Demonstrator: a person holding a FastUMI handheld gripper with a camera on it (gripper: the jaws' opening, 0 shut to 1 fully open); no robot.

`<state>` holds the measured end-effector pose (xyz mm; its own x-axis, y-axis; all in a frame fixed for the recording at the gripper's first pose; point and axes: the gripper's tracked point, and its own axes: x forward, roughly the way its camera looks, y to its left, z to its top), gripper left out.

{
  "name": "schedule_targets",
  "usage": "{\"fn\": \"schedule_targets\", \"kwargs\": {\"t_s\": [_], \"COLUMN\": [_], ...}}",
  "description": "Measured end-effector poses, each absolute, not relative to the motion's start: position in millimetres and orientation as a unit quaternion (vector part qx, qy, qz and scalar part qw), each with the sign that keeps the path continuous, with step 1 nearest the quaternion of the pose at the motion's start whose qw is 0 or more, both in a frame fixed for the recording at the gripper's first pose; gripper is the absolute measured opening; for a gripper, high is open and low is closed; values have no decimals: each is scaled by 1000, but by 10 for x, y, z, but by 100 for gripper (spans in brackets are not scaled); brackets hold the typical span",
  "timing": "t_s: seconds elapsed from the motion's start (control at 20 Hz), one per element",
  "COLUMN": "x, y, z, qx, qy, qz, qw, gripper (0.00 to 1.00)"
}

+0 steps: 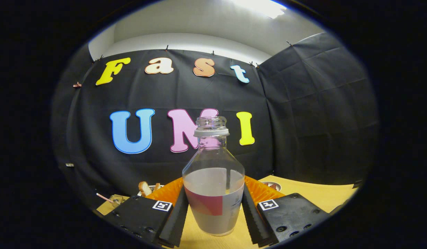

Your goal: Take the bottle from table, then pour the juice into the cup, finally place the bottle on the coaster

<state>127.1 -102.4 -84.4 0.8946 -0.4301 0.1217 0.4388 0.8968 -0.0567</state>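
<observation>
One bottle, uncapped, upright, part full of pale juice, sits between your fingers; both press its sides, so you are gripping it. Its base is at or just above the table; contact unclear. One orange object behind it.

one bottle, two fingers, one table

Wooden table with the things resting on it

An uncapped clear bottle, part-filled with cloudy liquid, is seen upright on the light wood between the fingers of the gripper, which are closed against its sides. An orange mat is laid behind it; a small round coaster lies just beyond.
</observation>
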Motion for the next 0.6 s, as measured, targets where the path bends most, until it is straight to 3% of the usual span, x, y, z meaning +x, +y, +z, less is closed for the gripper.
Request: {"fn": "schedule_targets", "kwargs": {"t_s": [0.6], "x": [2093], "y": [-1262], "z": [-2207], "qx": [-79], "qy": [-1], "qz": [-277], "qw": [958], "gripper": [76]}}
